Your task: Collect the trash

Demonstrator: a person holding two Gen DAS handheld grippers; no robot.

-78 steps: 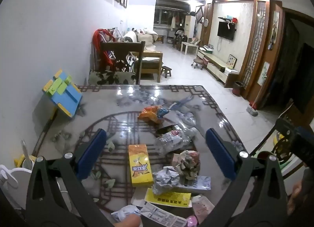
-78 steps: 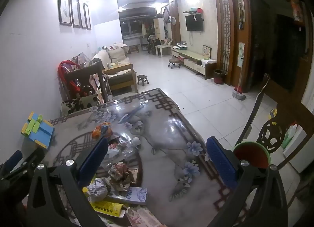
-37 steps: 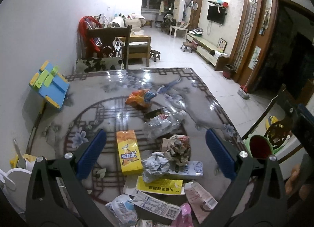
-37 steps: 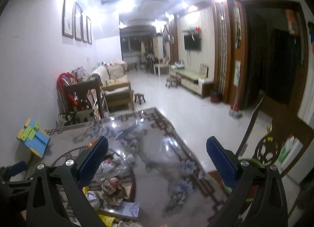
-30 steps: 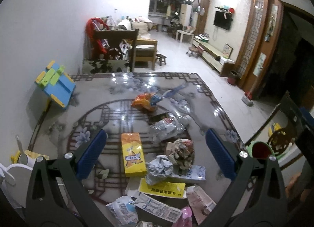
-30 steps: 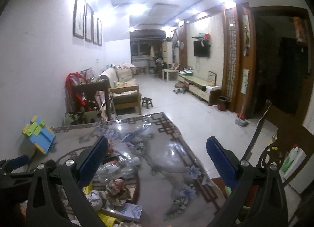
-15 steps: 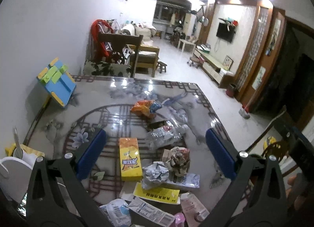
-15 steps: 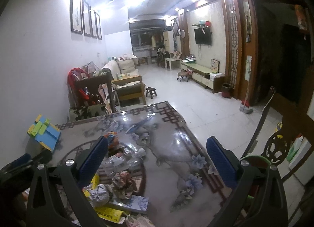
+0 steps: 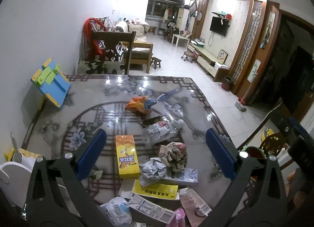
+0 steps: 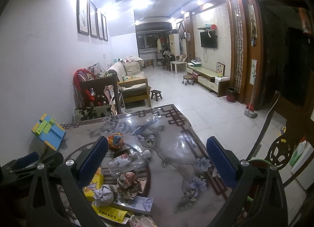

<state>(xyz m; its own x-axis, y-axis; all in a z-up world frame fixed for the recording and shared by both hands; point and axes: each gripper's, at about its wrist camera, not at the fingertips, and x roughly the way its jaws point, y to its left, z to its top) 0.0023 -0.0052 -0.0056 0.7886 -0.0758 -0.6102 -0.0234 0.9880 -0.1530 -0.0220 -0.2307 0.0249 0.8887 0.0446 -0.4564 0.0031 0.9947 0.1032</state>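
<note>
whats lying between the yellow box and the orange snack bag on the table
Mostly bare patterned tabletop. In the left wrist view, the crushed clear bottle lies just right of the line from the yellow box to the orange snack bag.

Yellow carton (image 9: 126, 156): flat on the surface, long side running away from the camera.
Clear plastic bottle (image 9: 162, 132): crushed, lying on its side, cap end toward the right.
Orange snack wrapper (image 9: 139, 105): crumpled, farthest out.
Crumpled paper ball (image 9: 153, 170): grey-white, just beside the brown crumpled wad (image 9: 175, 155).
Yellow leaflet (image 9: 156, 189): flat, partly under the ball.
Barcode receipt (image 9: 151, 208): nearest edge.
</note>
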